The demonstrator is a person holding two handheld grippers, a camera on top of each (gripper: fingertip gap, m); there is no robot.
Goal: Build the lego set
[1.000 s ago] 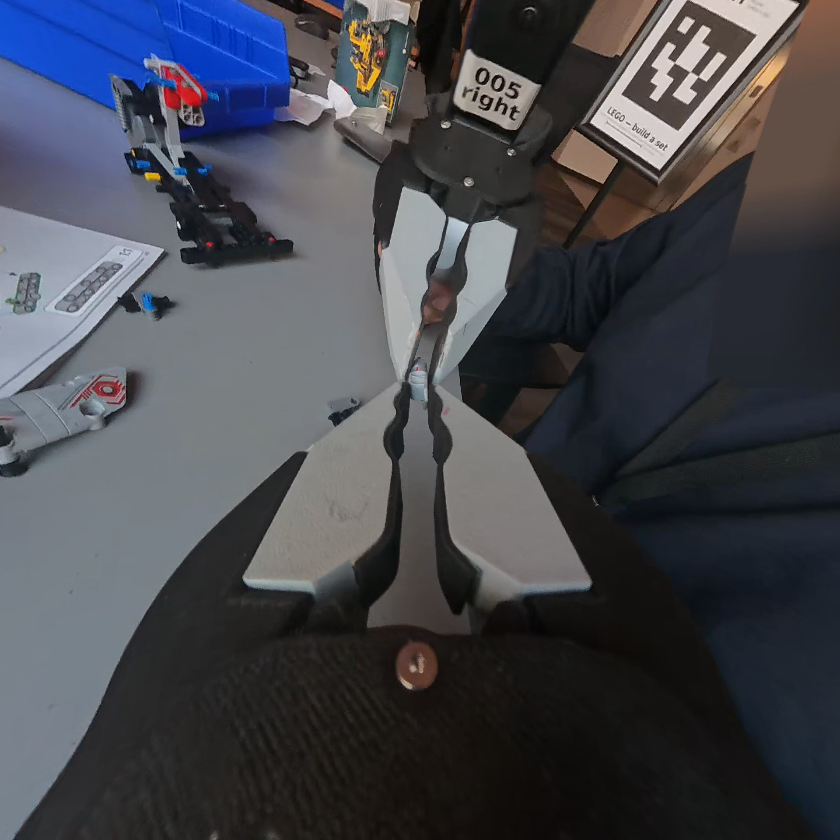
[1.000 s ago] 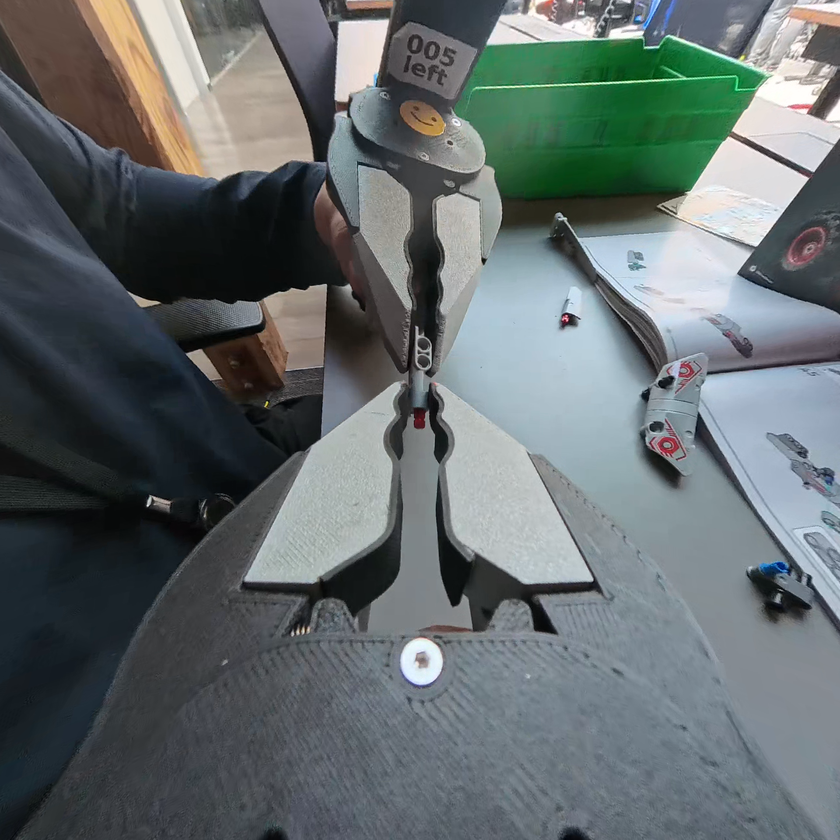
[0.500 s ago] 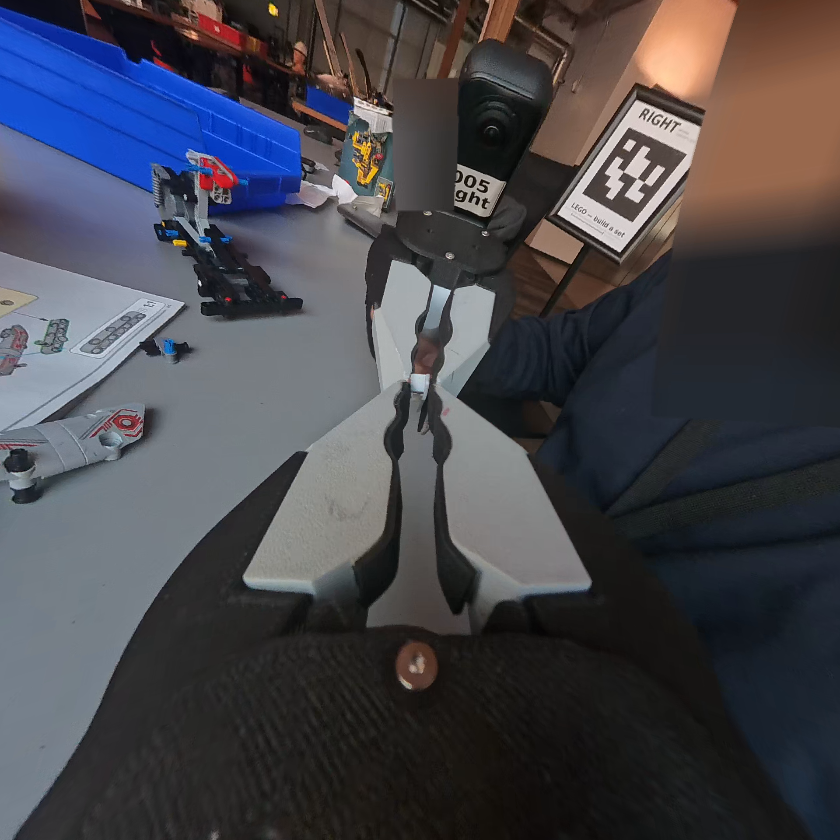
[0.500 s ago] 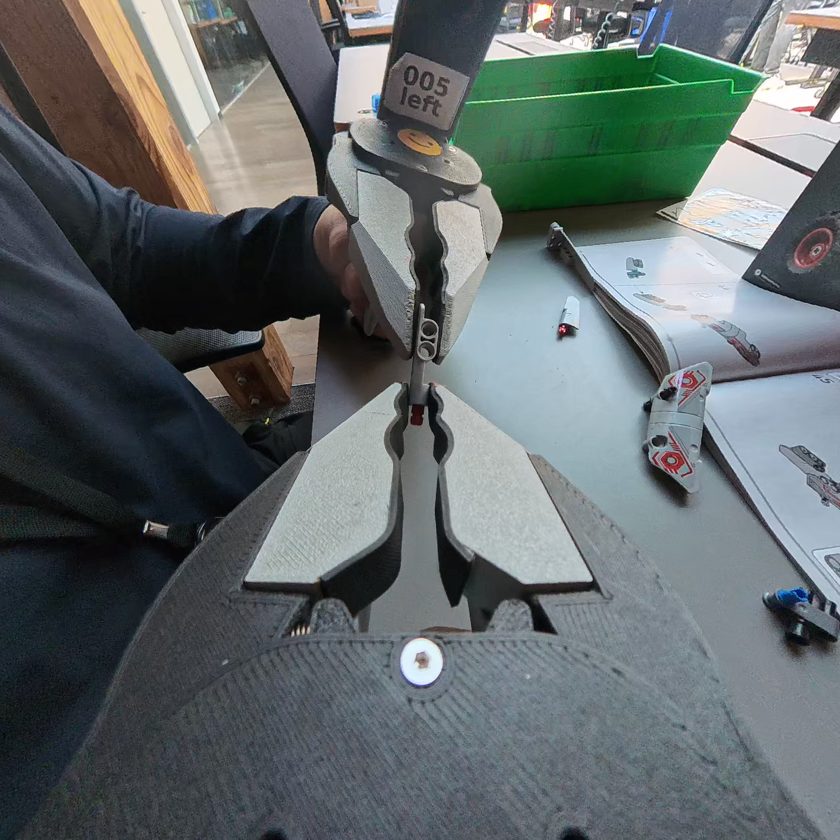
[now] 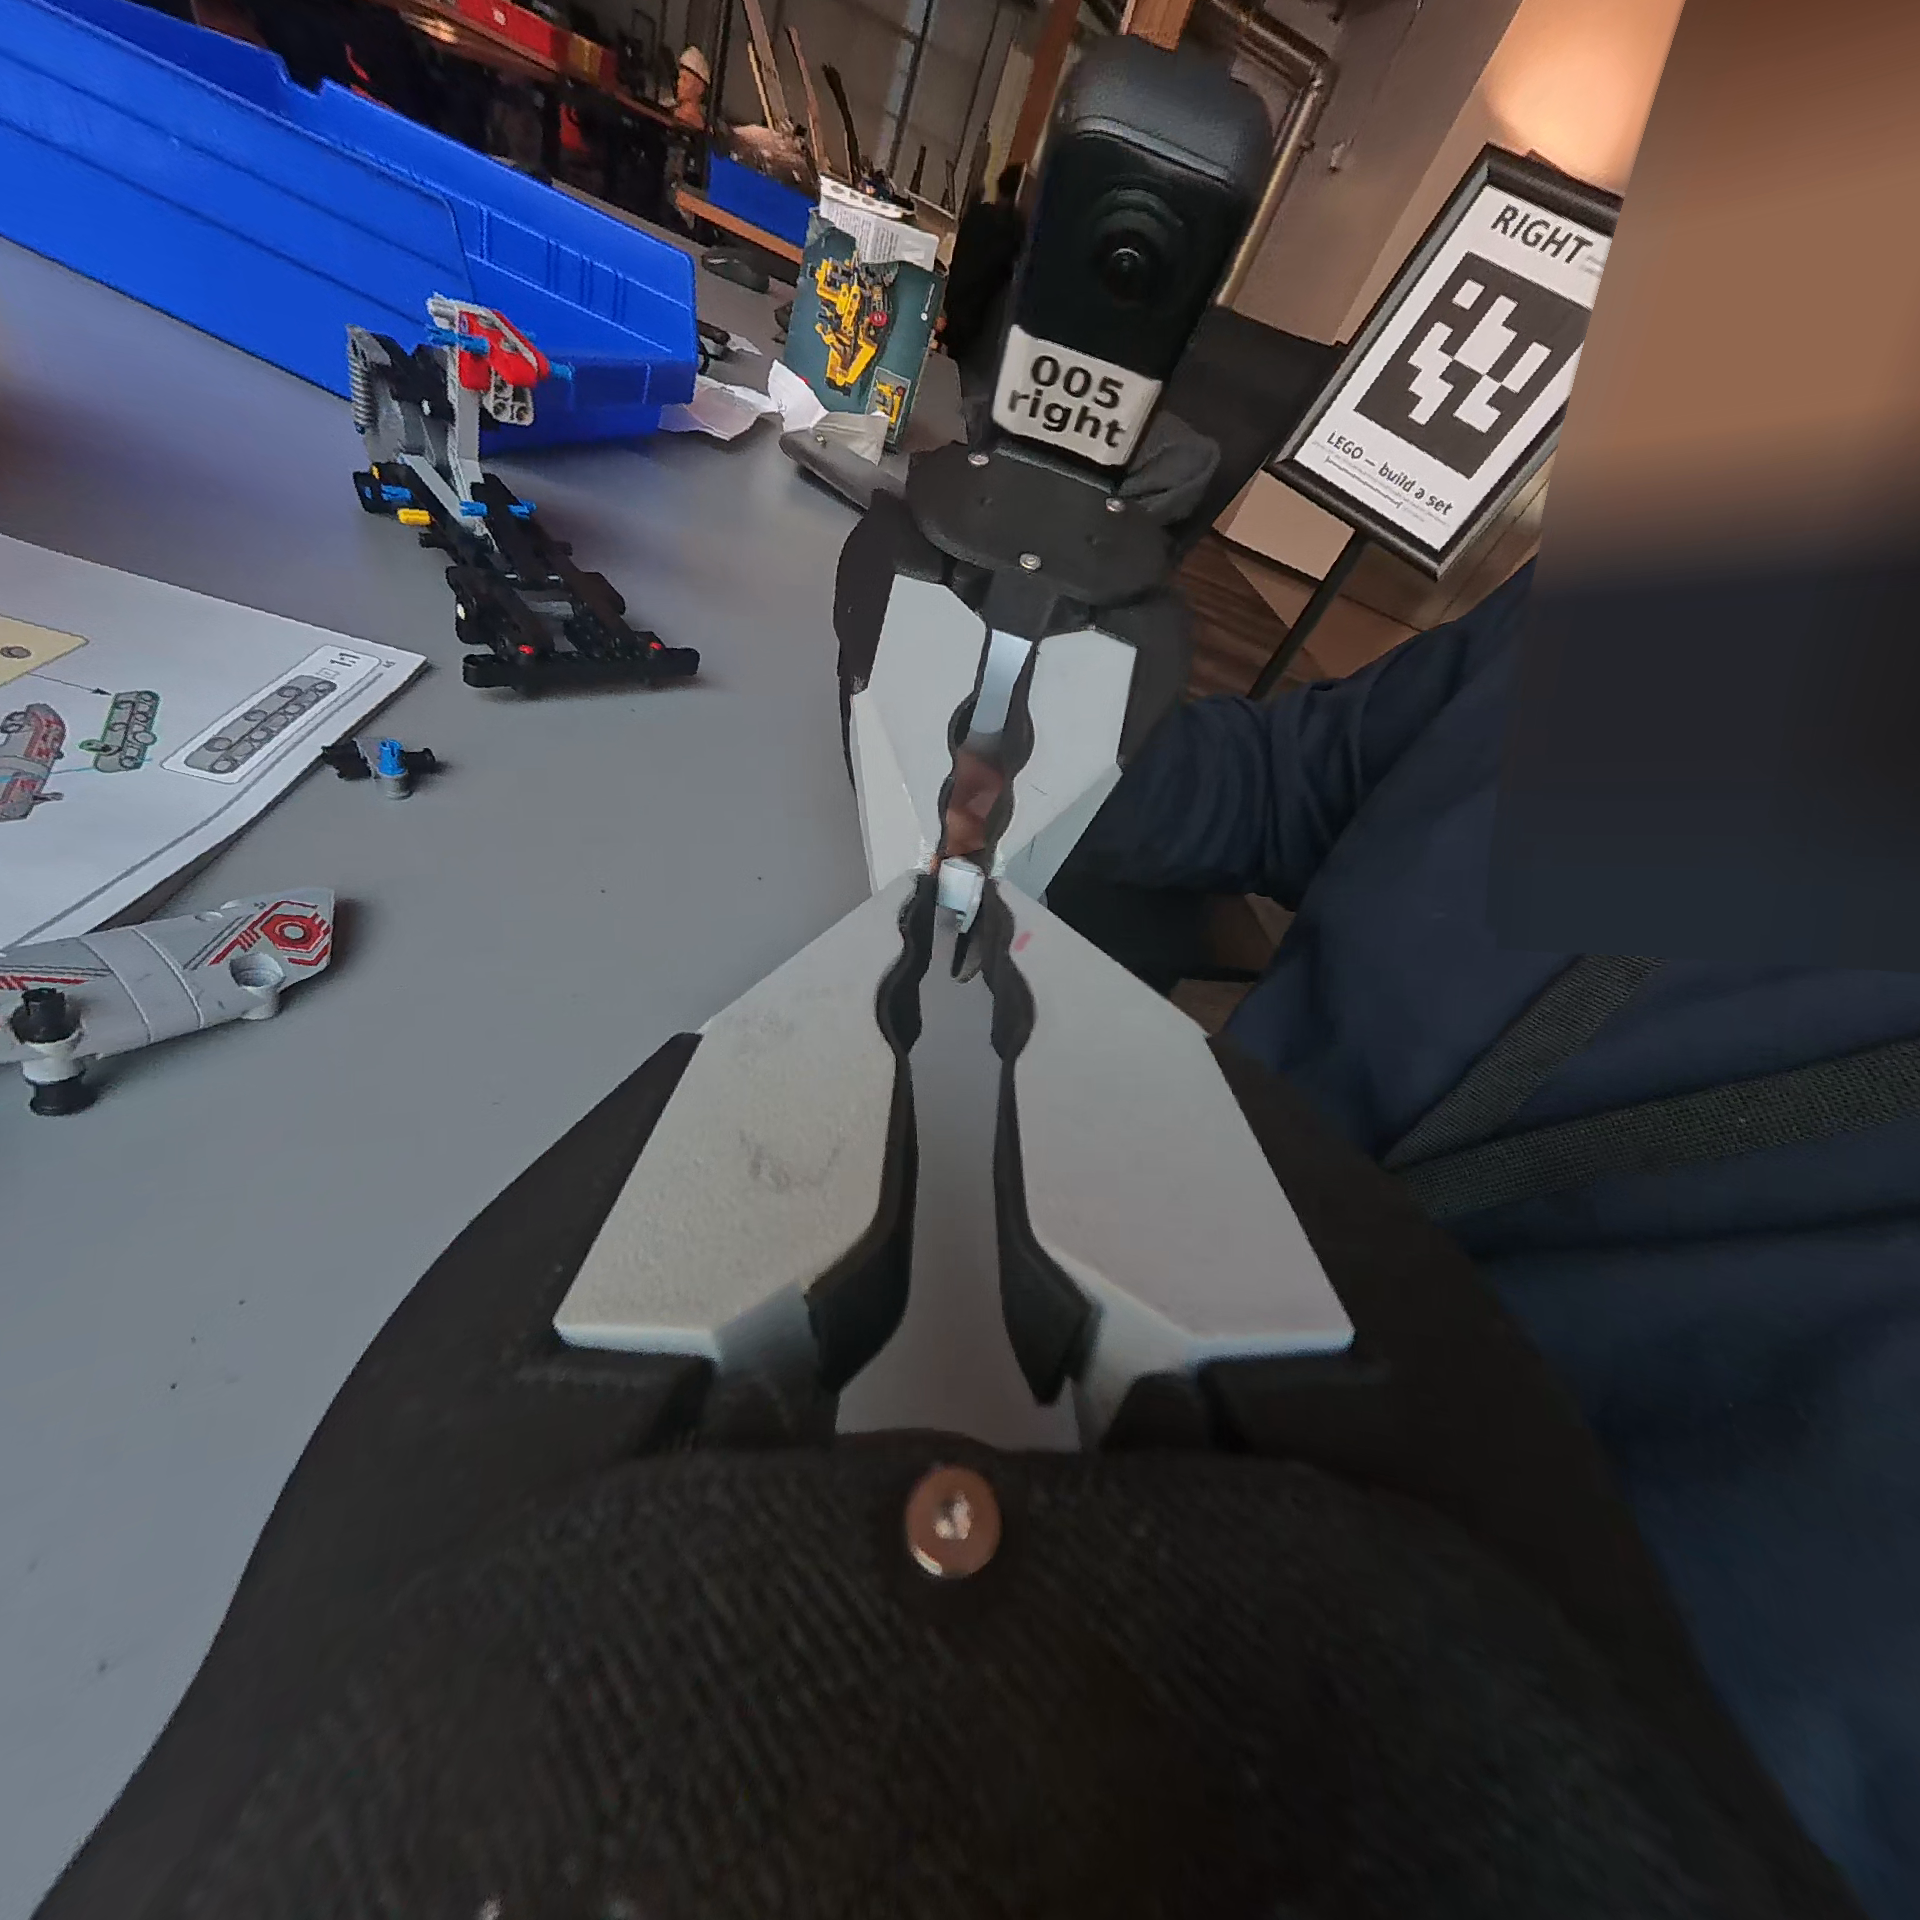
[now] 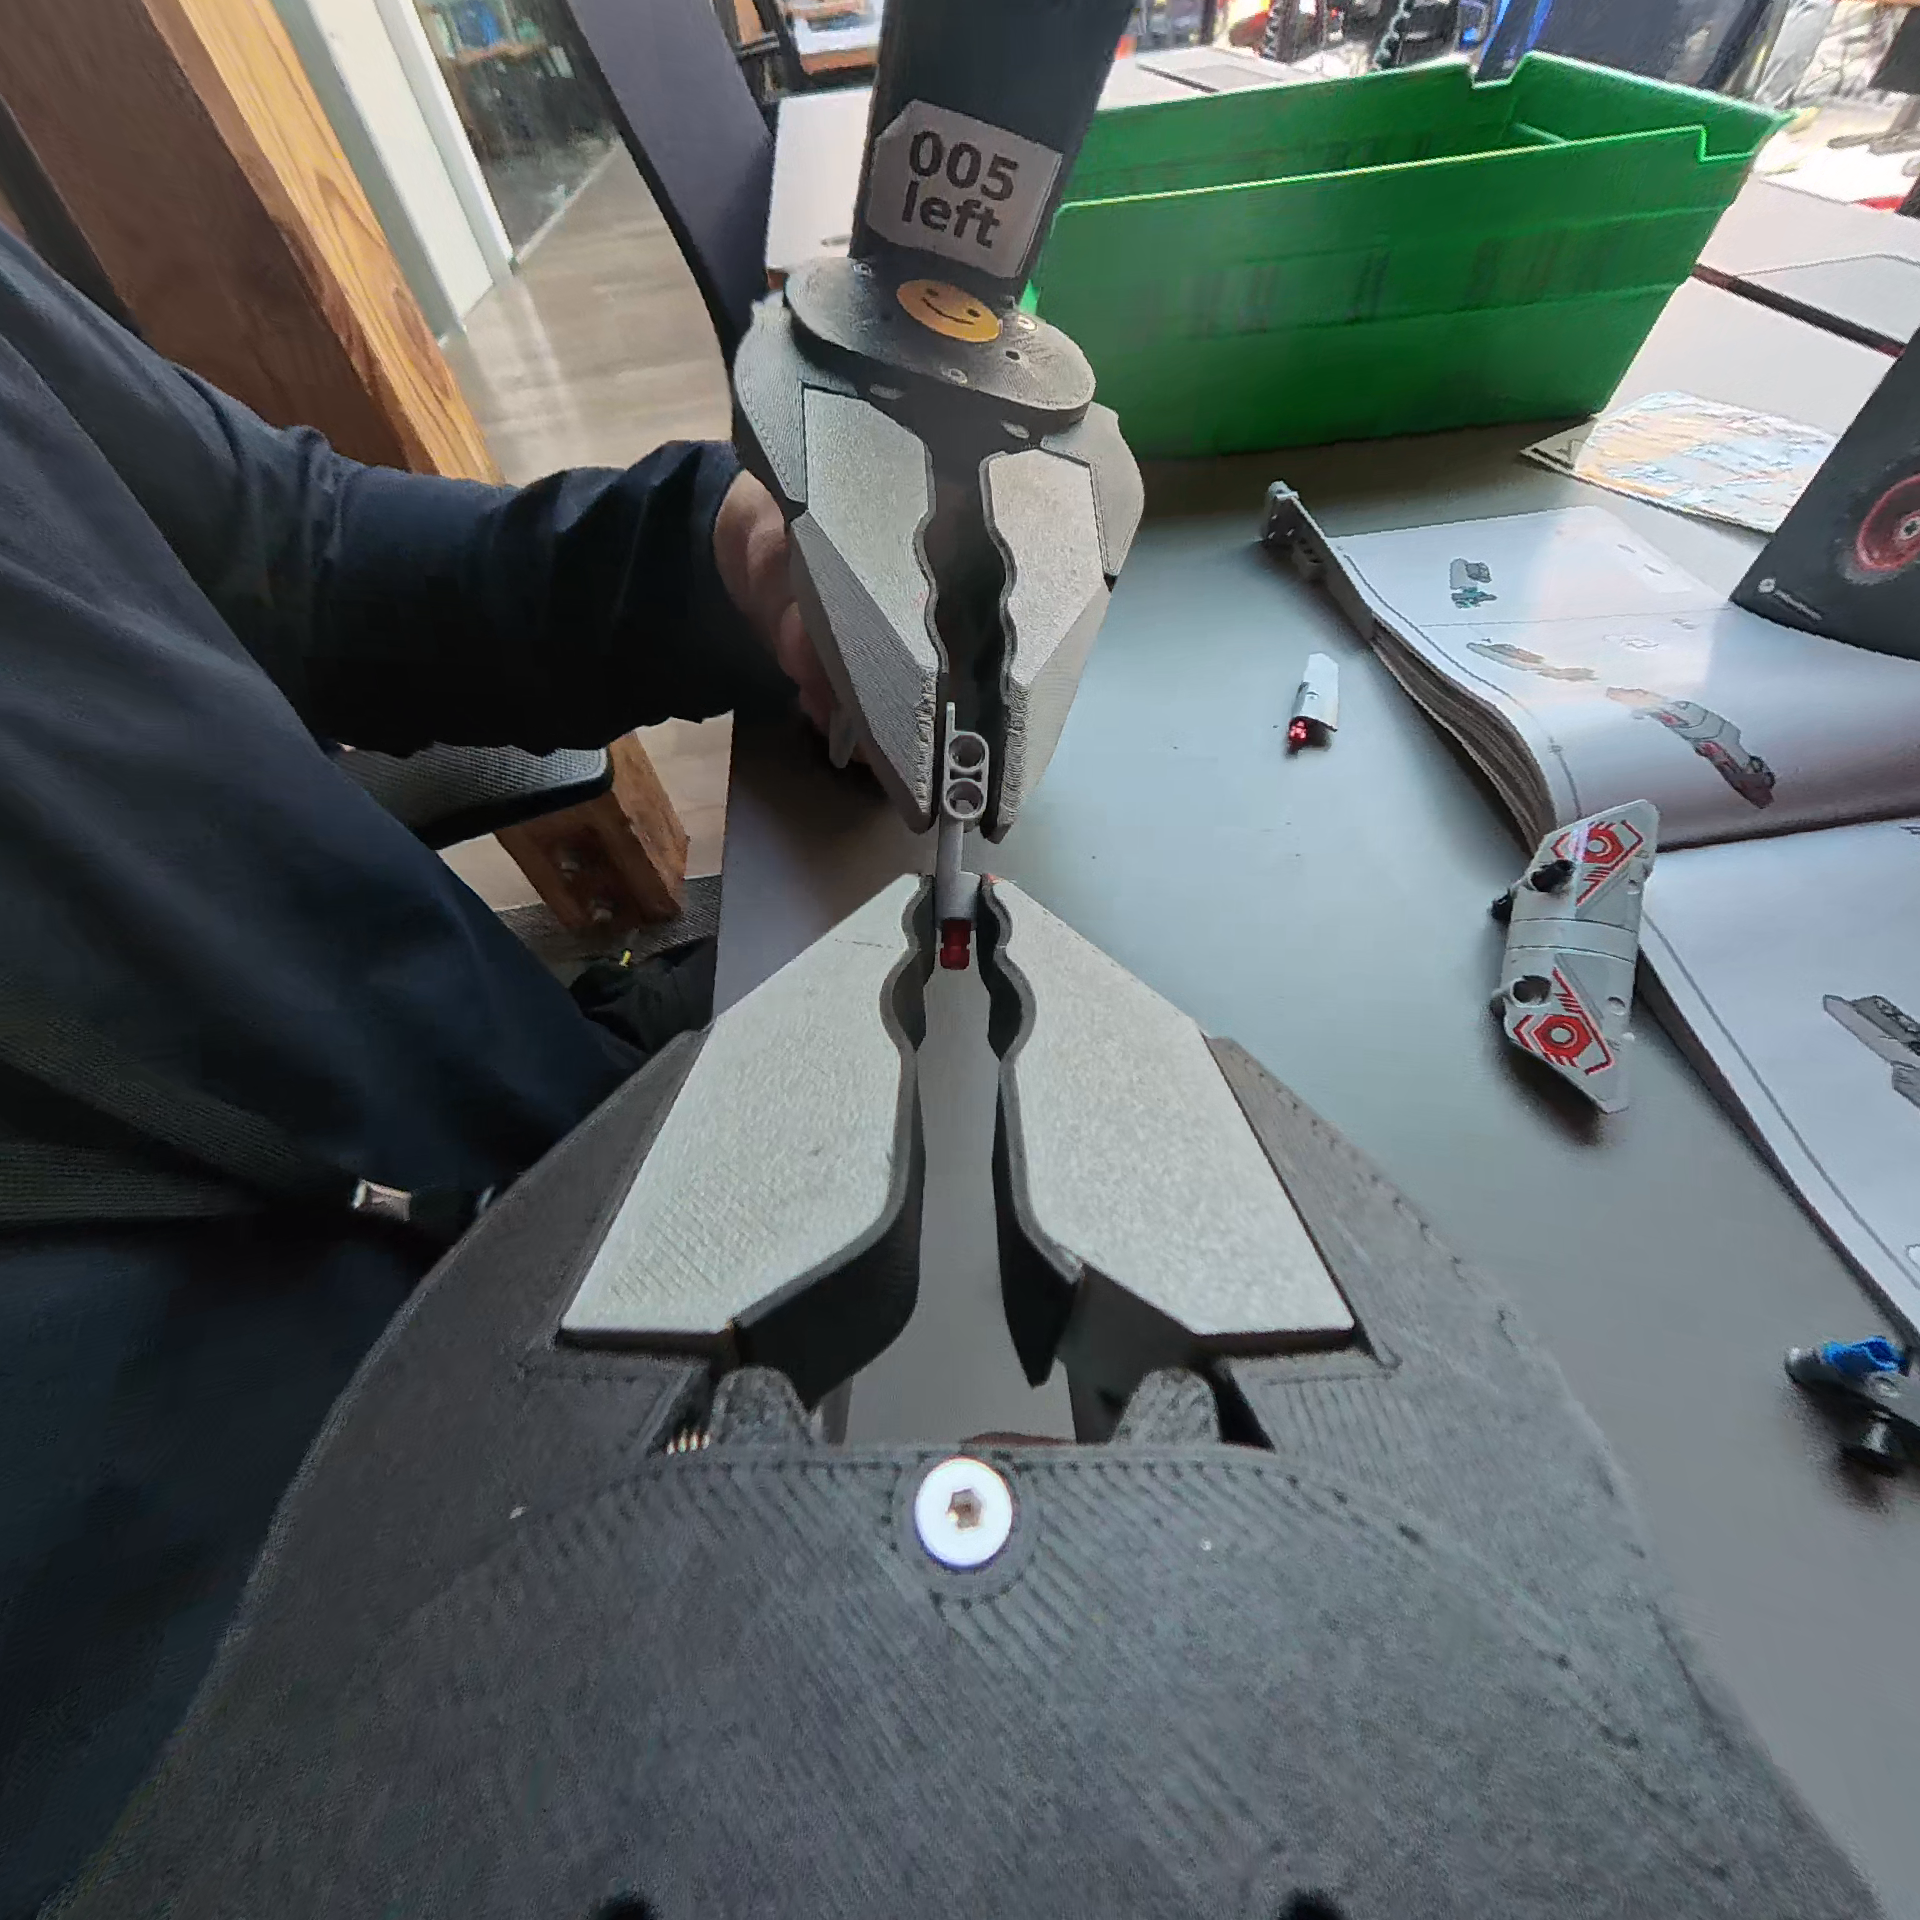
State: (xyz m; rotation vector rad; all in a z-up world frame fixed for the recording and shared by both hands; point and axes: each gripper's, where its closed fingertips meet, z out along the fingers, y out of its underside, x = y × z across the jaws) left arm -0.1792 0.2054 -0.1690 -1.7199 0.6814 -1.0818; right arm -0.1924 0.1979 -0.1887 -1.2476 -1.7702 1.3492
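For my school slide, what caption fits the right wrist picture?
Two grippers meet tip to tip, pinching a small grey Lego piece.

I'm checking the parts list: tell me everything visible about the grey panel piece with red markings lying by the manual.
The grey panel piece looks like smooth plastic: two curved, pointed shells joined end to end, each with red angular markings and a round hole. Black pins stick out at one side. It lies flat on the grey table, touching the open manual's edge; neither gripper touches it.

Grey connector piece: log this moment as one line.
left gripper: shut on grey connector piece | right gripper: shut on same piece | held above table
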